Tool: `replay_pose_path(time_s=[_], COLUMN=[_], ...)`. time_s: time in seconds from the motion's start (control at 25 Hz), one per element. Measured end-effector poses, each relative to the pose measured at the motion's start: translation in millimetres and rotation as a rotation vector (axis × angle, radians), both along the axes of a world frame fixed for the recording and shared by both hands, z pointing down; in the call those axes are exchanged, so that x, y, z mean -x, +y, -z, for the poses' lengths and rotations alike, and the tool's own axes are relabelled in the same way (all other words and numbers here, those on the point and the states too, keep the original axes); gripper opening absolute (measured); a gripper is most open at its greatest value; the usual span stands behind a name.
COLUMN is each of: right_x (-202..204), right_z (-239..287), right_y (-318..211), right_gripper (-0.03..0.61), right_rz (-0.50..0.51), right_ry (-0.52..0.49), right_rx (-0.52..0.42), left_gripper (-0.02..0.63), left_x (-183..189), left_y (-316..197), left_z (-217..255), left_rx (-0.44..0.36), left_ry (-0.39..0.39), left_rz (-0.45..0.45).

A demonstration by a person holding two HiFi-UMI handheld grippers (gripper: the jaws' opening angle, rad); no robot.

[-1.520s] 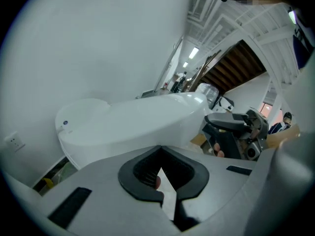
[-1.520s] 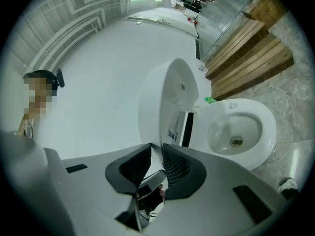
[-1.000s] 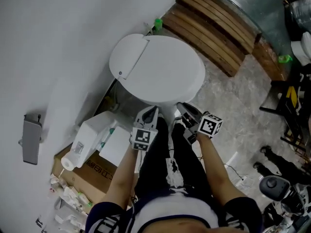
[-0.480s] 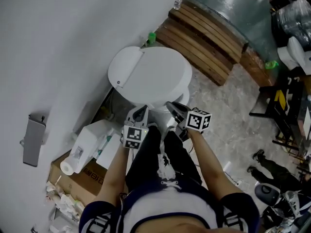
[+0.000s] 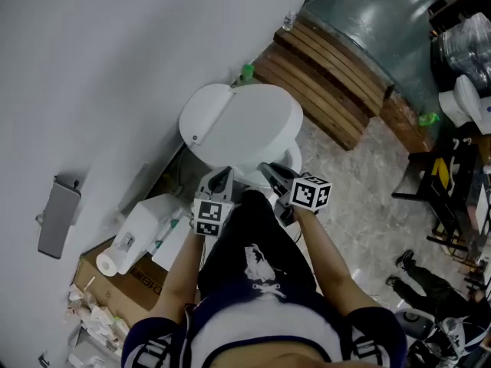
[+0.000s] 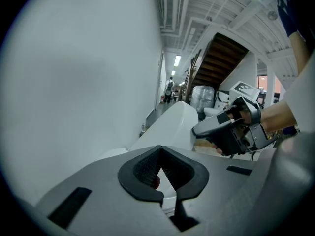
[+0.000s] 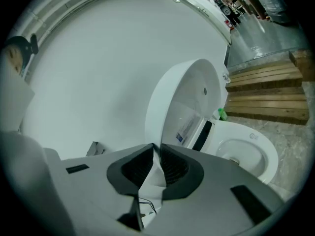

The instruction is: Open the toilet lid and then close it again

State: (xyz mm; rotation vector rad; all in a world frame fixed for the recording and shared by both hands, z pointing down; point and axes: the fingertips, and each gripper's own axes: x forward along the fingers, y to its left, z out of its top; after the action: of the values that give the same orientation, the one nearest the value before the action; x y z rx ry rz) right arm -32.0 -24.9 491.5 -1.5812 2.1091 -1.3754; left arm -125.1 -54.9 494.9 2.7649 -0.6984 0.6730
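The white toilet lid (image 5: 257, 125) is lifted at its front edge, hinged by the tank (image 5: 205, 113). My right gripper (image 5: 270, 171) is shut on that front edge; its jaws have just been closing, with the lid between them. In the right gripper view the raised lid (image 7: 182, 102) stands steeply, its rim runs between the pads of my right gripper (image 7: 156, 149), and the open bowl (image 7: 246, 151) shows to its right. My left gripper (image 5: 219, 176) is shut on nothing just left of the rim. In the left gripper view the left gripper (image 6: 160, 151) faces the lid (image 6: 172, 122) and the right gripper (image 6: 206, 128).
A white wall runs close along the left. Wooden steps (image 5: 330, 75) and a green bottle (image 5: 247, 71) lie behind the toilet. A white box (image 5: 149, 228) on a cardboard carton (image 5: 130, 271) sits to the left. The person's legs (image 5: 253, 251) stand in front of the bowl.
Both grippers have risen at the toilet's front. The lid's front edge has come up with the right gripper, so the lid looks shorter from above.
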Motion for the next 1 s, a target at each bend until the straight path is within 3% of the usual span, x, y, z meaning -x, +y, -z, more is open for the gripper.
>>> replay_pose_path(time_s=[0.56, 1.0], right_x=[25.0, 51.6], right_z=[32.5, 52.8], right_y=[-46.7, -91.8], right_gripper=[0.035, 0.034], right_rz=[0.162, 0.222], right_ry=[0.008, -0.017], right_rx=[-0.068, -0.117], left_gripper=[0.005, 0.005], left_x=[-9.4, 22.1], left_y=[-27.6, -58.8], left_z=[30.8, 52.8], left_rx=[-0.028, -0.062], left_ry=[0.063, 0.091], left_rz=[0.128, 0.243])
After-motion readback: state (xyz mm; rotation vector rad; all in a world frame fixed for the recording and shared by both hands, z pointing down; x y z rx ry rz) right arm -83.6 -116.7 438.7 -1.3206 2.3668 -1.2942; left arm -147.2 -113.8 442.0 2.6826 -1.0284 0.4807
